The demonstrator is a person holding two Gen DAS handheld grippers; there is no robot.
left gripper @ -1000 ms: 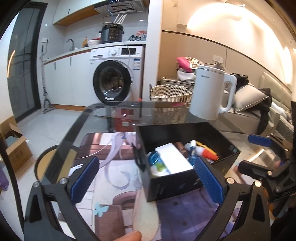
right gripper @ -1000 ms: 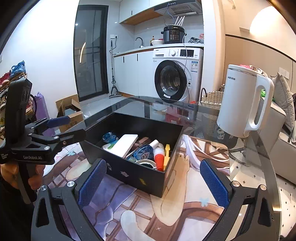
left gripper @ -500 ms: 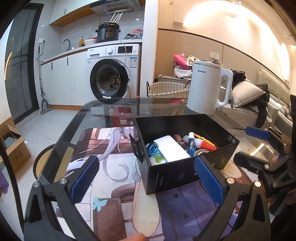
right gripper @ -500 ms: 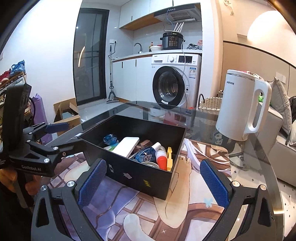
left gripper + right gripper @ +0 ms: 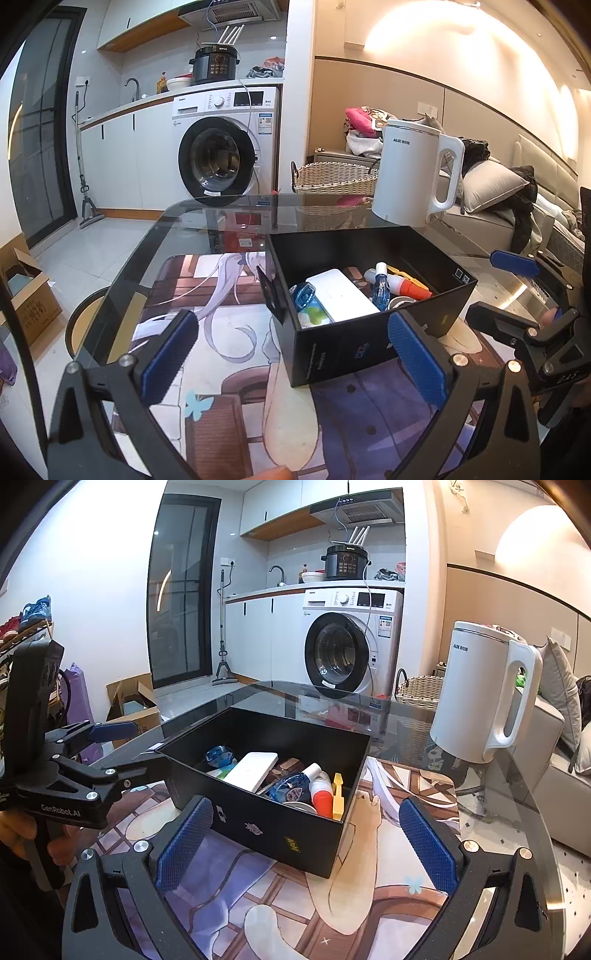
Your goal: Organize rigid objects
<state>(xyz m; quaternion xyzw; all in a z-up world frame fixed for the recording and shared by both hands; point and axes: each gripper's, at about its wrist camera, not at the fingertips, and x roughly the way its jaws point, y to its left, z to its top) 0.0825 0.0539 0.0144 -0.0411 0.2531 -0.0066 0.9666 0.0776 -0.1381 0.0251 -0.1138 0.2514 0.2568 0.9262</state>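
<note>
Sitting open-topped, black box (image 5: 280, 827) holds mixed items.

On the bench (image 5: 517, 805) stood one black box (image 5: 273, 823) holding one white case (image 5: 251, 771), one orange-bottomed bottle (image 5: 319, 794), one yellow clip (image 5: 338, 795), beside one white kettle (image 5: 476, 694); two hand-held grippers, left (image 5: 291, 362) and right (image 5: 303, 842).

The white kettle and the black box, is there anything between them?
No, only bare glass table separates the white kettle from the black box, as the right wrist view shows.
</note>
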